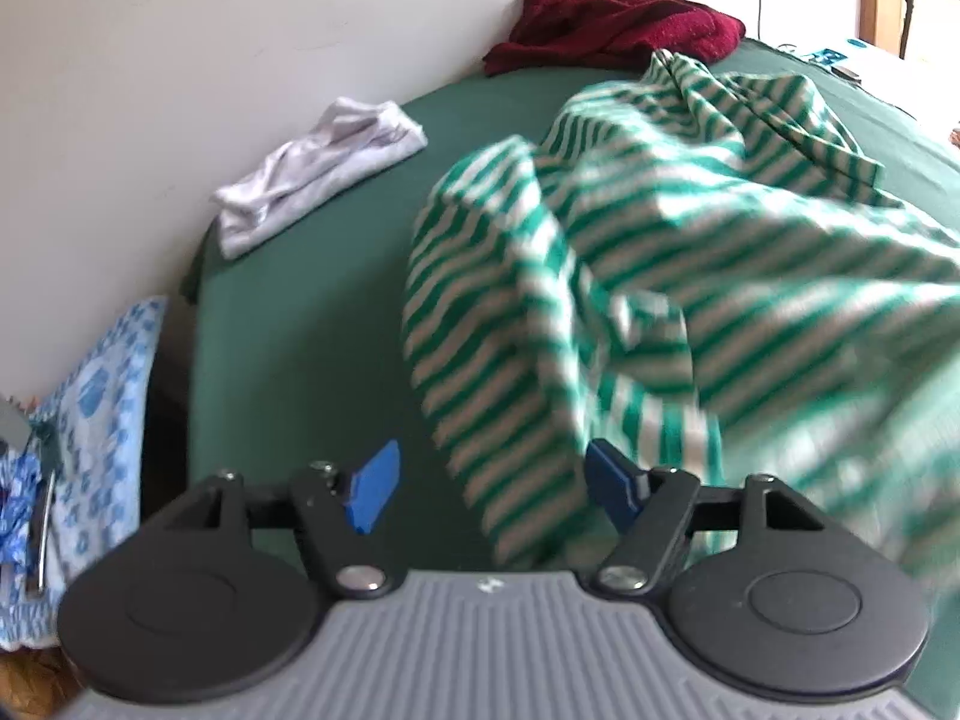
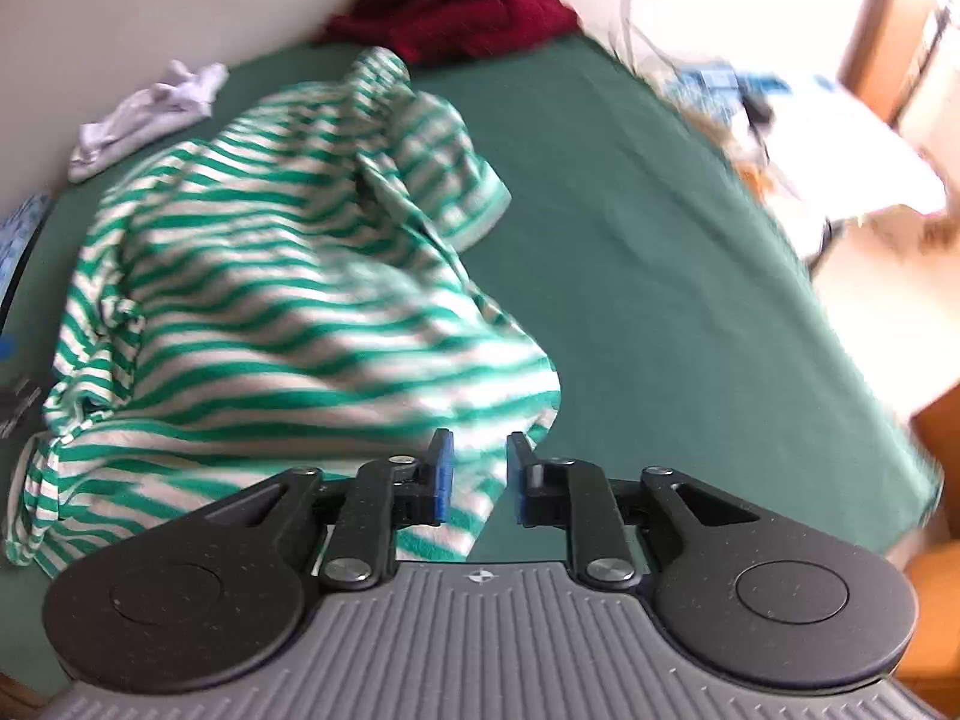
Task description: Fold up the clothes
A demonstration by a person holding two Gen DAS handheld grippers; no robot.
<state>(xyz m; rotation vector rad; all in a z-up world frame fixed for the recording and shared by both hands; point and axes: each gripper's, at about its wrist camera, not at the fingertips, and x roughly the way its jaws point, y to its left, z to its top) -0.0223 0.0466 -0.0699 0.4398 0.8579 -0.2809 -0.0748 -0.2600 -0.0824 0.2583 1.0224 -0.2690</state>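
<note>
A green-and-white striped garment (image 2: 288,276) lies crumpled on a bed's green sheet (image 2: 630,240). The left gripper (image 1: 489,489), wide apart, and the right gripper (image 2: 478,477), narrowly parted, straddle its near edge, gripping nothing. Spreading likely comes next: pinch corners, pull flat.

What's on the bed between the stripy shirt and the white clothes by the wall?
Nothing, just bare green sheet. In the left wrist view, a clear strip of it separates the striped shirt from the white clothes.
</note>
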